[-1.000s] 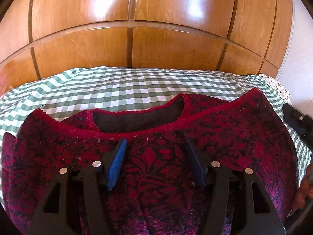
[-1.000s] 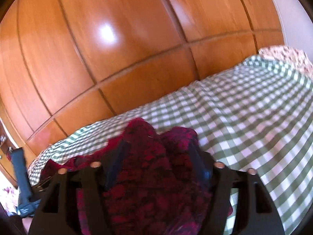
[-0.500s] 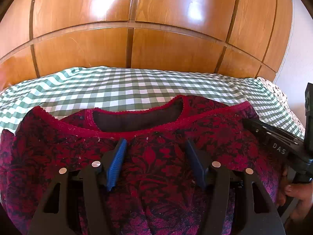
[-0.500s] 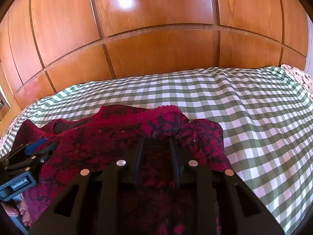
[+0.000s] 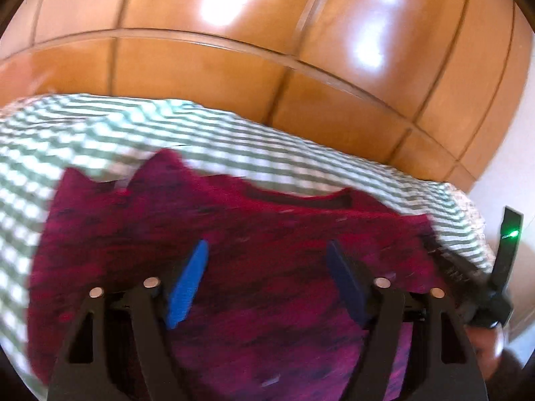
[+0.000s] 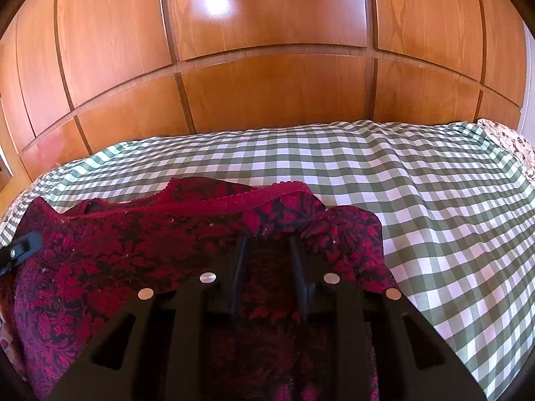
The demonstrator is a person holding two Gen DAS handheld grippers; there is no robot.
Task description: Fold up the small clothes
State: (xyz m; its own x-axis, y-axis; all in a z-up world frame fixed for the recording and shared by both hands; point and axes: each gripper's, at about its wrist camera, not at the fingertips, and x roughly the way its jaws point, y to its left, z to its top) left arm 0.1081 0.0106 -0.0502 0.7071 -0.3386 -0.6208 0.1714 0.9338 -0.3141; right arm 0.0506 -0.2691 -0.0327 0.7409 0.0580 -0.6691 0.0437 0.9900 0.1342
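Left wrist view: the red-and-black garment (image 5: 250, 267) lies flat on the green checked bedcover (image 5: 83, 127), neckline toward the wooden wardrobe (image 5: 234, 50) (this picture is blurred). The left gripper (image 5: 267, 280) hovers over it, jaws spread and opening, nothing pinched. At the garment's right edge, the right gripper (image 6: 267, 250) has its jaws narrowed on a bunched fold of cloth.
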